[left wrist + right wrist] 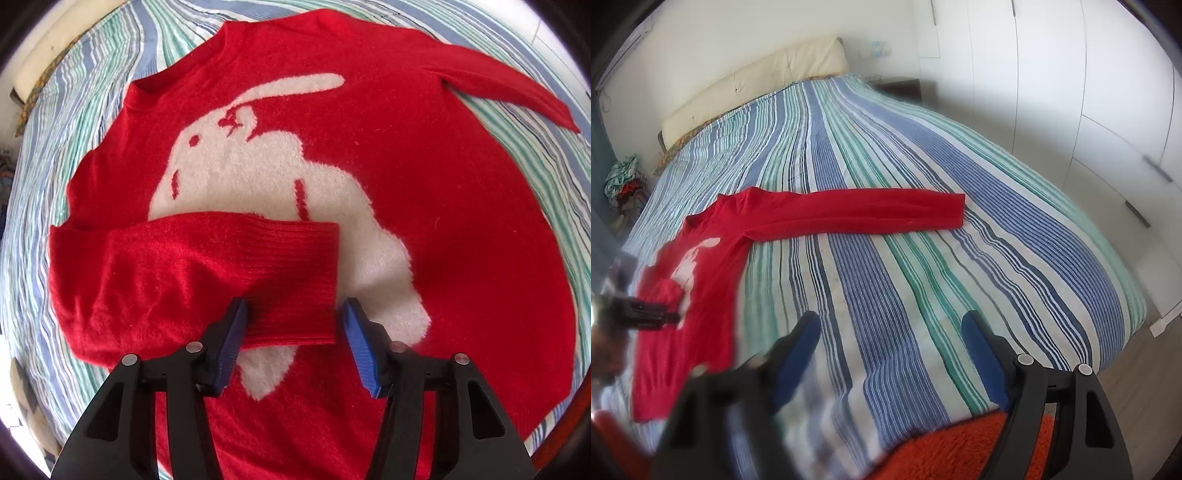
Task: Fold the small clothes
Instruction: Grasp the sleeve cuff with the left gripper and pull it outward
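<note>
A fuzzy red knitted sweater with a white rabbit figure on its chest lies flat, front up, on a bed covered with a blue, green and white striped bedspread. One sleeve, the folded sleeve, is laid across the lower chest, its ribbed cuff resting on the rabbit. The other sleeve, the straight sleeve, stretches out sideways over the stripes, flat and unbent, its end well short of the bed's far edge.

The left gripper points steeply down over the folded cuff. Its blue pads stand apart, one on each side of the cuff's lower corner; they appear not to press the knit (whether the left pad brushes it I cannot tell), so nothing is held. The right gripper hovers over bare bedspread beside the sweater's hem side, jaws wide and empty.

Room to move is generous: a broad band of bare striped cover lies between the right gripper and the straight sleeve, and the cover runs clear to the rounded right edge of the bed. Around it stand a cream padded headboard, white wardrobe doors close along the right side, a bundle of coloured cloth on the floor at the left, and an orange shaggy rug at the near edge.
</note>
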Available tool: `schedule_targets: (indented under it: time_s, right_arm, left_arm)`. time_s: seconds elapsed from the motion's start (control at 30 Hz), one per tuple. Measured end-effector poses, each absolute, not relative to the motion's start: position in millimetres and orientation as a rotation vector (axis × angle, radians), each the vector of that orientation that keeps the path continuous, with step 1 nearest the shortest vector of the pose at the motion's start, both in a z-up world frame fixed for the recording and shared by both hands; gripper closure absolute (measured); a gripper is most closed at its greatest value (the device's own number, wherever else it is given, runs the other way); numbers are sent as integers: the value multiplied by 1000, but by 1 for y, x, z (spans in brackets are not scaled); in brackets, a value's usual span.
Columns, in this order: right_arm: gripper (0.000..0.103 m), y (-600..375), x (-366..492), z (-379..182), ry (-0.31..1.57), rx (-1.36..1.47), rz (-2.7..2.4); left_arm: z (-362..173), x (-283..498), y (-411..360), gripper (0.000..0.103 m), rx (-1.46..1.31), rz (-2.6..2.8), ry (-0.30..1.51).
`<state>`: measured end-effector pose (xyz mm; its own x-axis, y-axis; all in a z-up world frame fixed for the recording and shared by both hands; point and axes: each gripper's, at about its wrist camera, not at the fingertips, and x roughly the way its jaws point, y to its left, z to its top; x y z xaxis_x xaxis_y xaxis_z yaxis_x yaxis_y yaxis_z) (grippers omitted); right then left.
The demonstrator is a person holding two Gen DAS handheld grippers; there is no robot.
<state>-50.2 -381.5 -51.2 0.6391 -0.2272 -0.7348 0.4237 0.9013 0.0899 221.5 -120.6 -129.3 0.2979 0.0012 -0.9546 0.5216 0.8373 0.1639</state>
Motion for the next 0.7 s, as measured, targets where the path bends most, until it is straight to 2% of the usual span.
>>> schedule_targets:
  time_s: [0.03,0.07,0.1,0.13,0.27,0.43,0.57,0.7]
  right_arm:
    - [25,-381,-50,-51,796,264,-377]
    - [25,-381,-50,-52,797,262,-379]
    - [25,-381,-49,-51,797,260,-382]
    - [25,-380,-49,-51,797,257,-384]
    - [25,-381,-52,-50,791,263,-388]
    - [25,-387,-57,-48,773,290,-396]
    - [25,-390,-56,-49,774,315,-407]
    - [25,-385,-53,-49,787,289,-413]
  left_arm:
    - [-130,220,-122,55,508,-364,1222]
    - [-131,219,-124,73,524,-359,1215]
    - [-129,217,-124,88,543,-339,1206]
    - [-123,218,-121,95,534,-316,1202]
    - [-60,225,-54,96,170,-305,1165]
    - [16,225,115,96,-205,-98,1027]
    - [23,222,241,96,-325,176,996]
    - [-2,207,307,96,-376,345,1020]
